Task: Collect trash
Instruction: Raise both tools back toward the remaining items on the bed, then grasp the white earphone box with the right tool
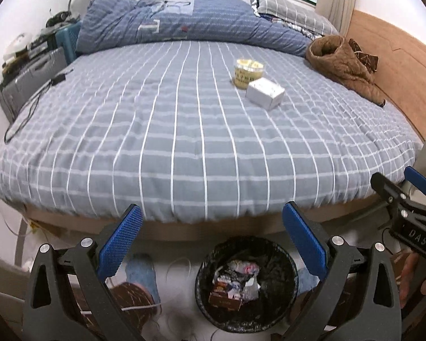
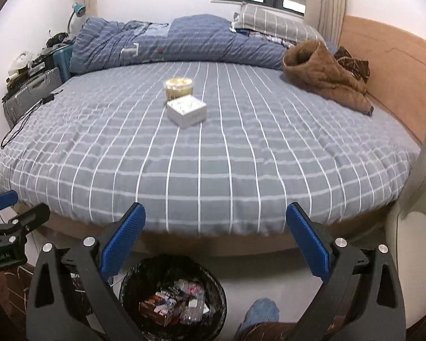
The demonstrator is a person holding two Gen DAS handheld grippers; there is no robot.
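Note:
A clear plastic tub with a yellow label (image 1: pixel 249 73) (image 2: pixel 179 88) and a small white box (image 1: pixel 265 93) (image 2: pixel 187 110) sit touching on the checked grey bed (image 1: pixel 184 142) (image 2: pixel 213 156). On the floor at the bed's foot stands a black-lined trash bin (image 1: pixel 248 284) (image 2: pixel 173 298) holding wrappers and a brown carton. My left gripper (image 1: pixel 213 238) hangs open above the bin, nothing between its blue pads. My right gripper (image 2: pixel 215 241) is also open and empty, just right of the bin. Each gripper shows at the edge of the other's view.
A rolled blue quilt (image 1: pixel 184 22) and a pillow (image 2: pixel 269 20) lie at the bed's far end. A brown jacket (image 1: pixel 343 62) (image 2: pixel 326 74) rests by the wooden side board (image 2: pixel 383 71). Suitcases (image 1: pixel 28 79) and a lamp stand at left. Blue slippers (image 1: pixel 142 272) are on the floor.

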